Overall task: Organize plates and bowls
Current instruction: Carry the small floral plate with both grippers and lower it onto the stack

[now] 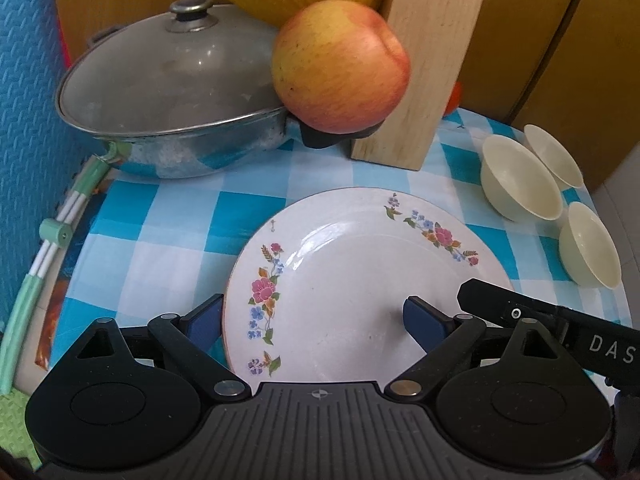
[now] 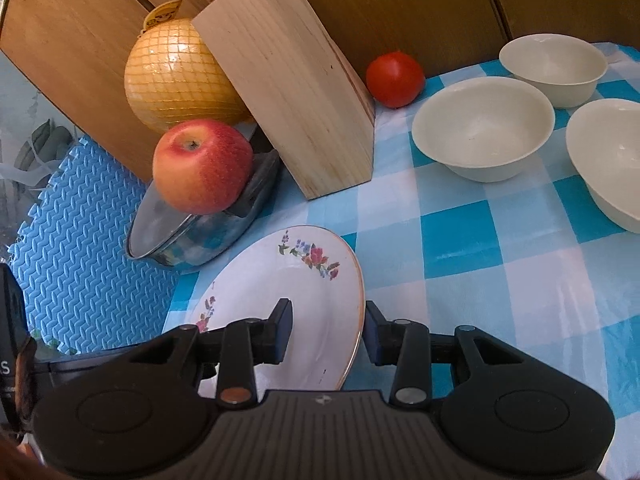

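Here my left tongs (image 1: 316,320) and right tongs (image 2: 329,330) both stand wide around the flowered plate (image 1: 360,280) rim, low in frame.

Left wrist view close over plate (image 1: 360,280), right wrist view likewise, both facing knife block (image 2: 288,88)

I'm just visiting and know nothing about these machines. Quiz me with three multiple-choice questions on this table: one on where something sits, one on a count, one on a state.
1. Where does the apple rest?
A. on the pot lid's edge
B. in a bowl
C. on the plate

2. How many cream bowls stand on the cloth?
A. one
B. three
C. five

3. How is the pot?
A. open
B. overturned
C. lidded

Answers:
1 A, it sits on the lid by the handle.
2 B, three bowls show.
3 C, the knobbed lid covers it.
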### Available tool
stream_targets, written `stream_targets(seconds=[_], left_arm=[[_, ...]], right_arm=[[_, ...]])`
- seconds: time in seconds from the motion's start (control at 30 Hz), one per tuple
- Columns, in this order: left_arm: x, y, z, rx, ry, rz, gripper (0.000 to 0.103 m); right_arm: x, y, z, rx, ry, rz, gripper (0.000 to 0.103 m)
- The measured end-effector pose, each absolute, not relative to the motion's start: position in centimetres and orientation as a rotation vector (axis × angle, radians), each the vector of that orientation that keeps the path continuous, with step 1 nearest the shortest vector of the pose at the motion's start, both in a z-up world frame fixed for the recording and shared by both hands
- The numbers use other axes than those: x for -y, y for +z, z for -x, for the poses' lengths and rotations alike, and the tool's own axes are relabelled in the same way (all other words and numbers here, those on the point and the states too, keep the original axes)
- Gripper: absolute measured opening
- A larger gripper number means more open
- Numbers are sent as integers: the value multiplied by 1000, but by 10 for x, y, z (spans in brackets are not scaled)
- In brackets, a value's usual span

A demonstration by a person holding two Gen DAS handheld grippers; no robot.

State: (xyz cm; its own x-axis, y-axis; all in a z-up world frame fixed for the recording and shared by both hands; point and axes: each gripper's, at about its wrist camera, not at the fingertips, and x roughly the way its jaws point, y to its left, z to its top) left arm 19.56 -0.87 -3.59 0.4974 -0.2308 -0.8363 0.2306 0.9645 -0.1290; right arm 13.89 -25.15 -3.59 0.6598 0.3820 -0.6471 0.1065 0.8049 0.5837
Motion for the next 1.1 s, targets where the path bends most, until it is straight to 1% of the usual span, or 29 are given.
stream_targets(seconds=[0.67,1.1], left_arm=[[5,-22,-150,-969,-316,-34,96],[5,-21,-128,-960,-332,-66,96]], right_arm=[[250,-18,-88,-812,166,-658,36],[247,-20,-63,-836,157,-658,37]])
